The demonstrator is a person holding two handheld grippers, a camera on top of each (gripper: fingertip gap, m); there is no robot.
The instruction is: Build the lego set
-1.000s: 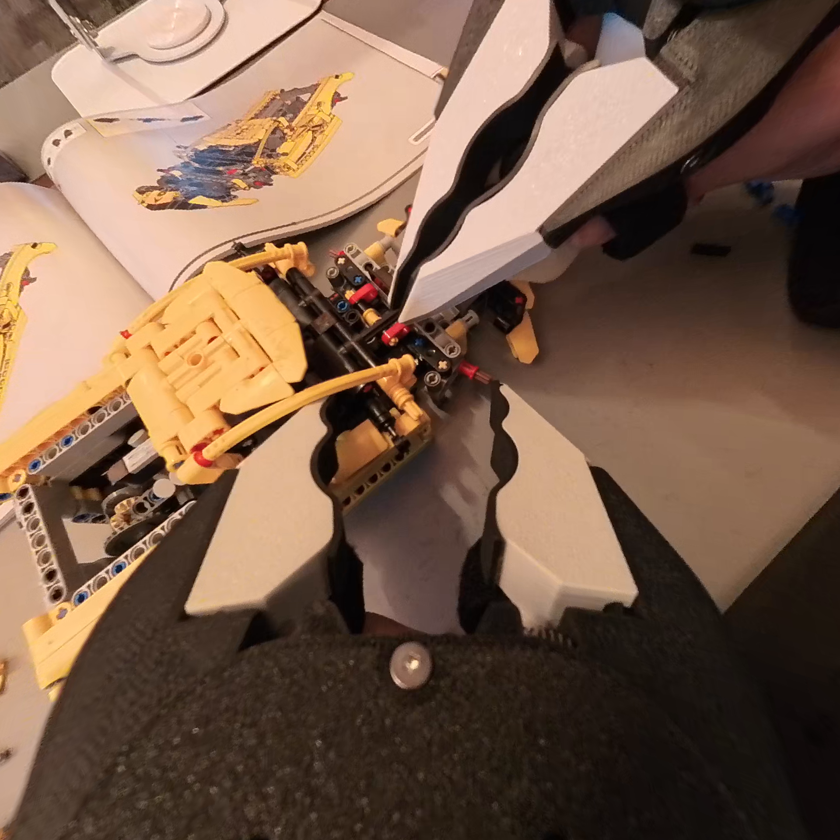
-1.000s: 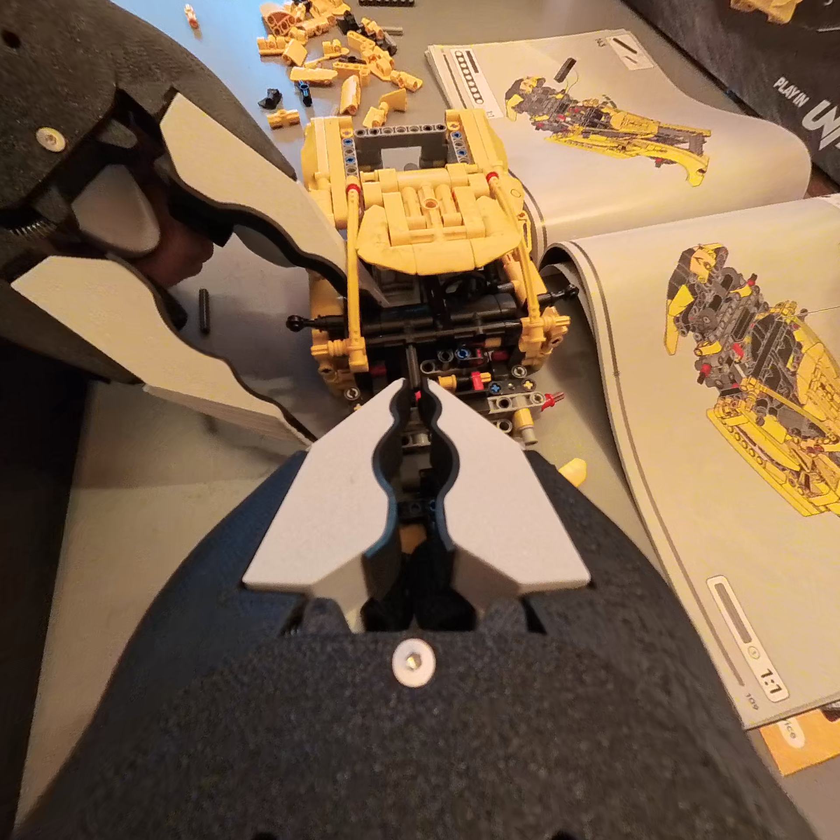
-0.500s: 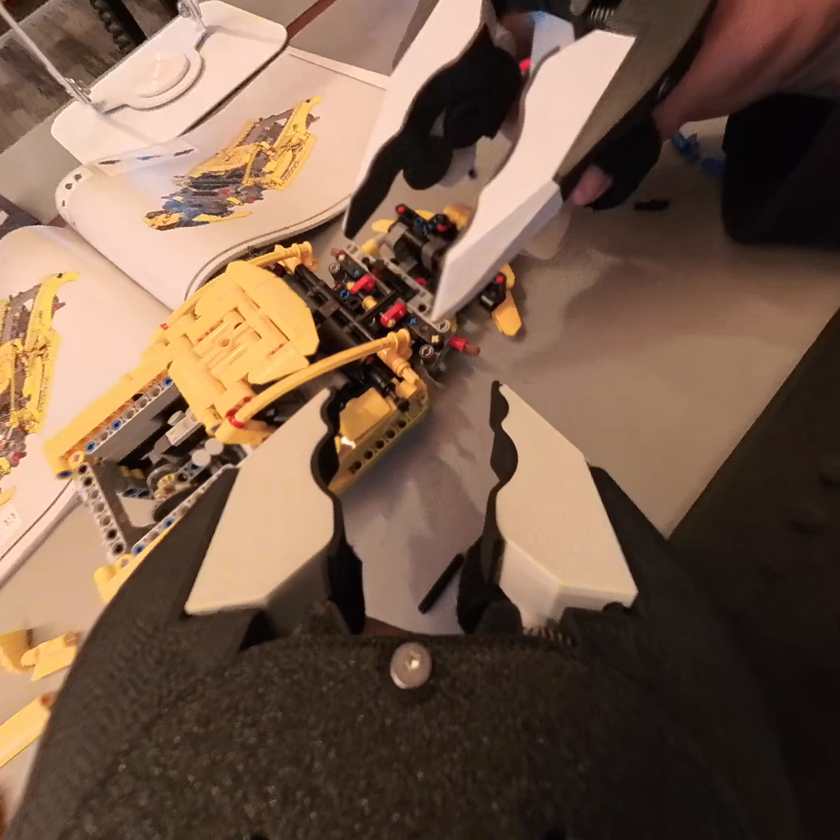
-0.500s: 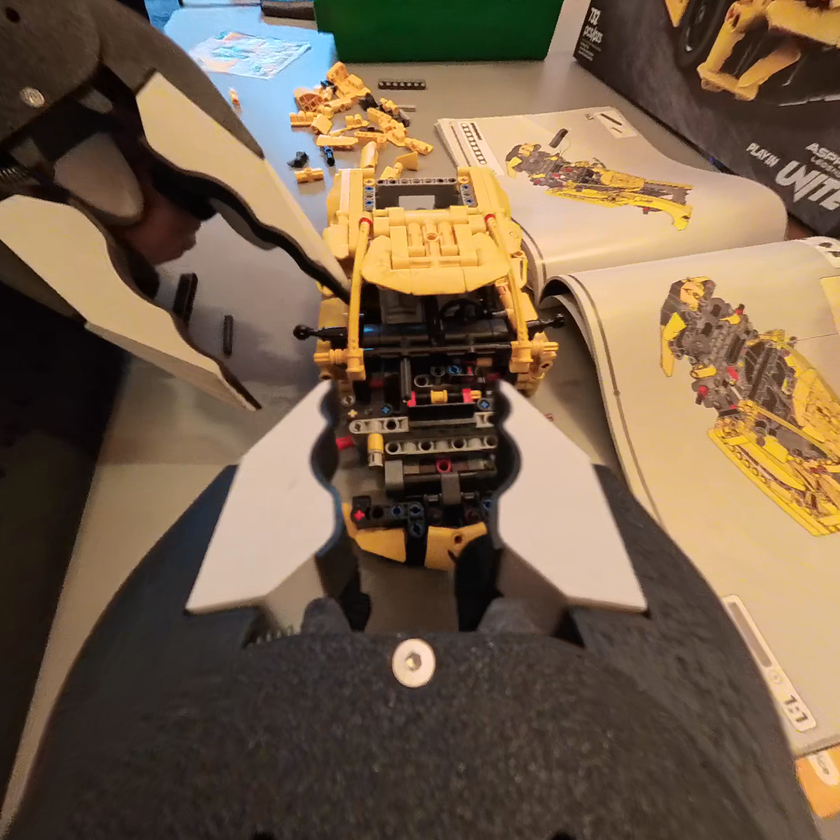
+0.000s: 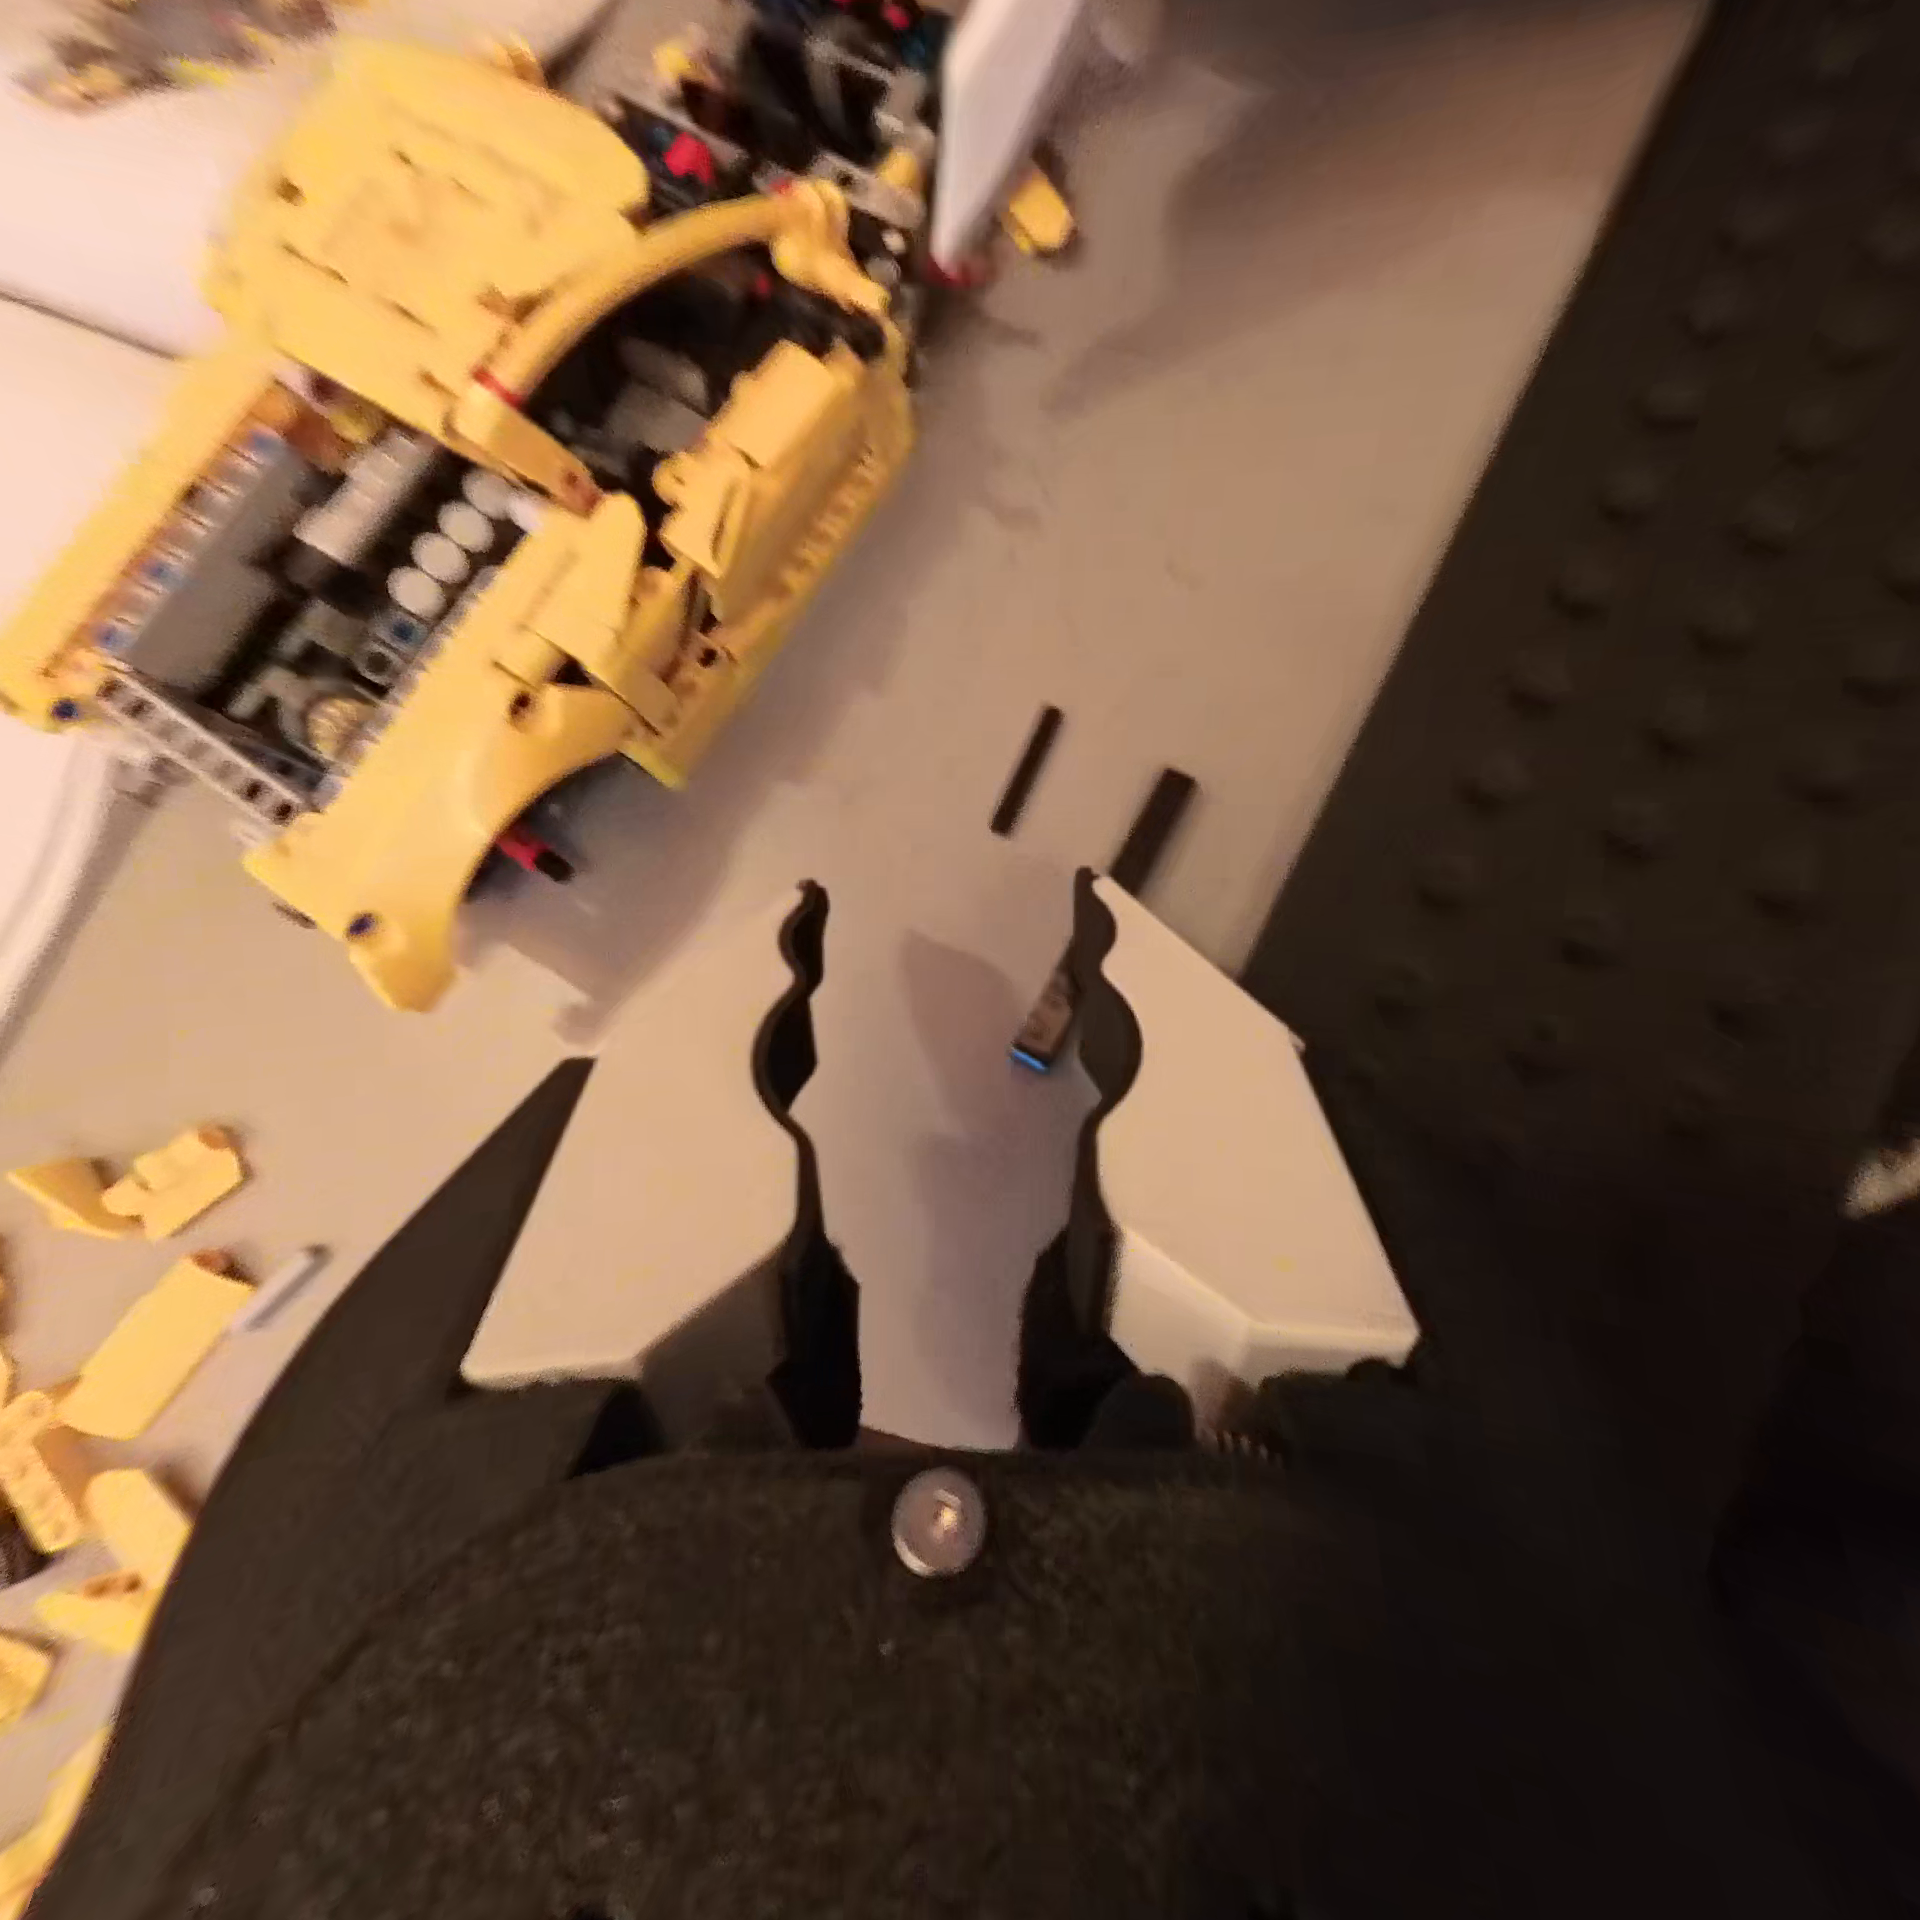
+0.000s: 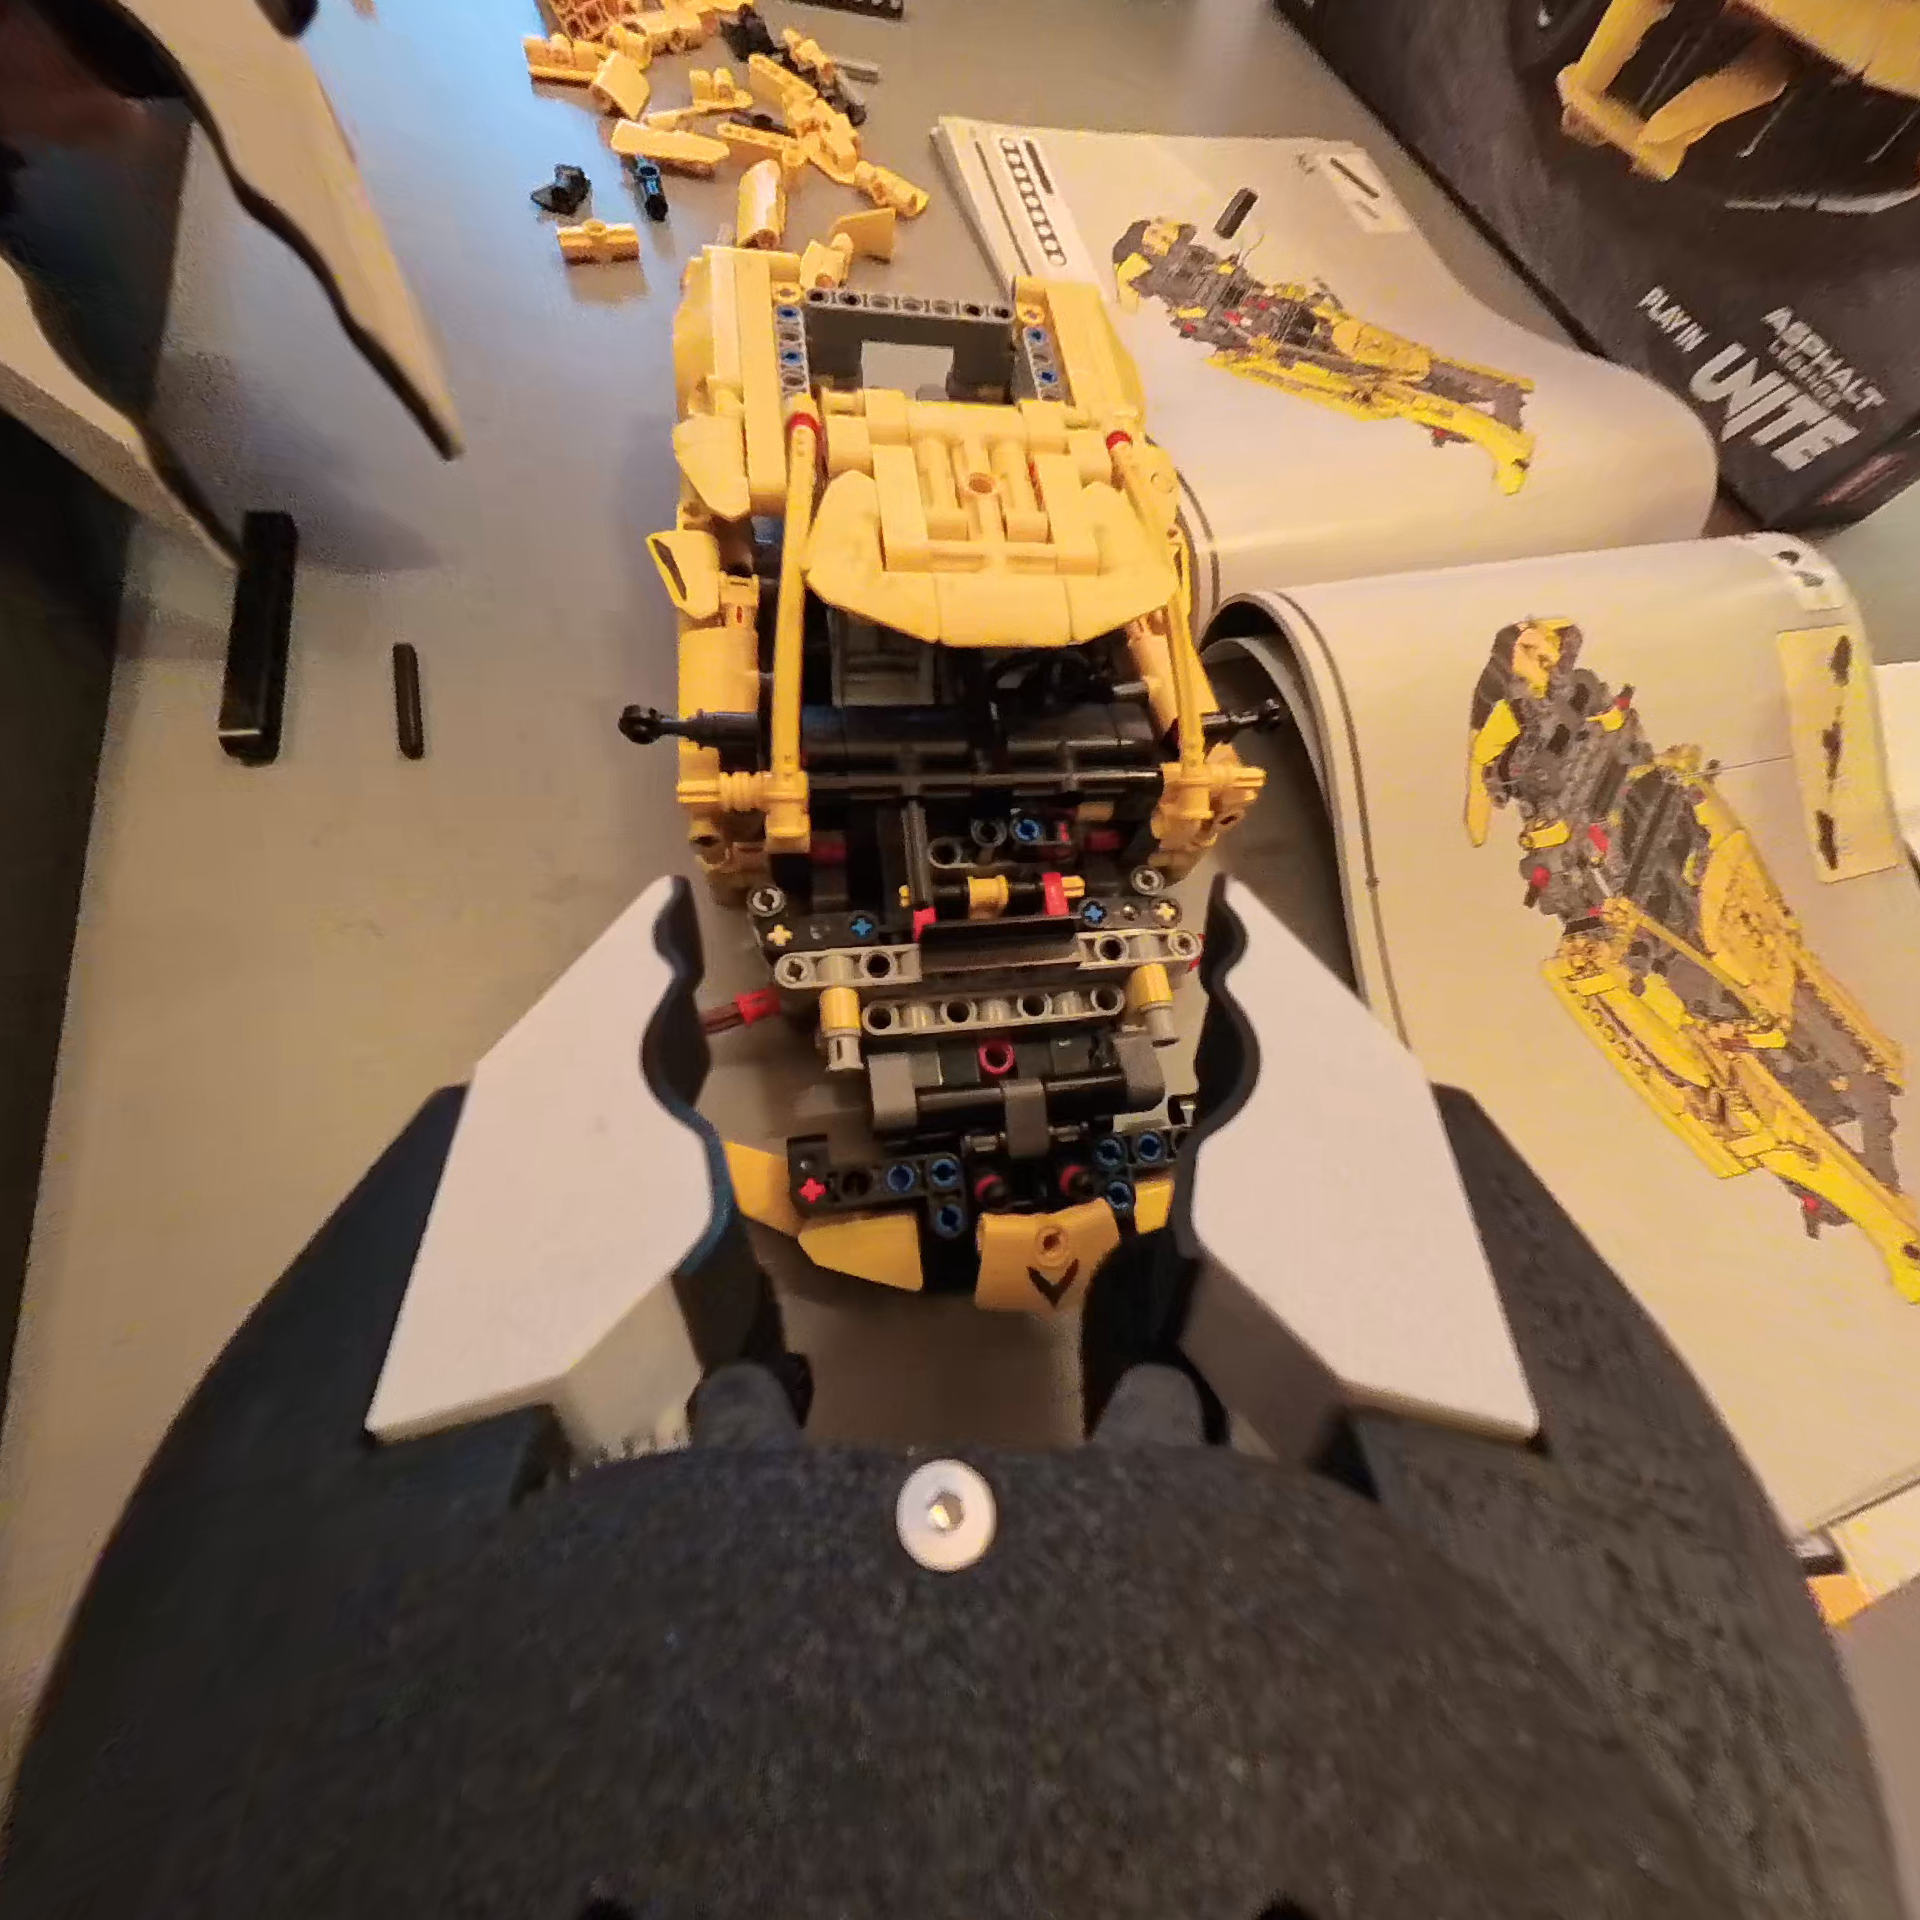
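A half-built yellow and black lego car [image 6: 966,582] stands on the grey table. My right gripper [image 6: 951,894] is open and empty, with its fingers on either side of the car's black front end. The left wrist view is blurred. There the car [image 5: 499,468] lies up and to the left. My left gripper [image 5: 948,888] is open and empty above the table, just short of a thin black axle [image 5: 1027,771] and a black beam [image 5: 1151,821]. A small dark piece with a blue end [image 5: 1047,1023] lies by its right finger.
Loose yellow pieces [image 6: 727,114] lie beyond the car. An open instruction booklet [image 6: 1455,727] and the dark set box [image 6: 1662,208] are to the right. The black beam [image 6: 258,634] and axle [image 6: 408,701] lie left of the car. A dark studded surface [image 5: 1662,623] borders the table. My left gripper is the nearer one to the thin black axle [image 5: 1027,771]: about 4 centimetres, against 10 centimetres. It is also in sight in the right wrist view [image 6: 407,700].
My right gripper opened, letting go of the car's black front part, and drew back a little. My left gripper moved away from the car's side toward the loose black pieces.
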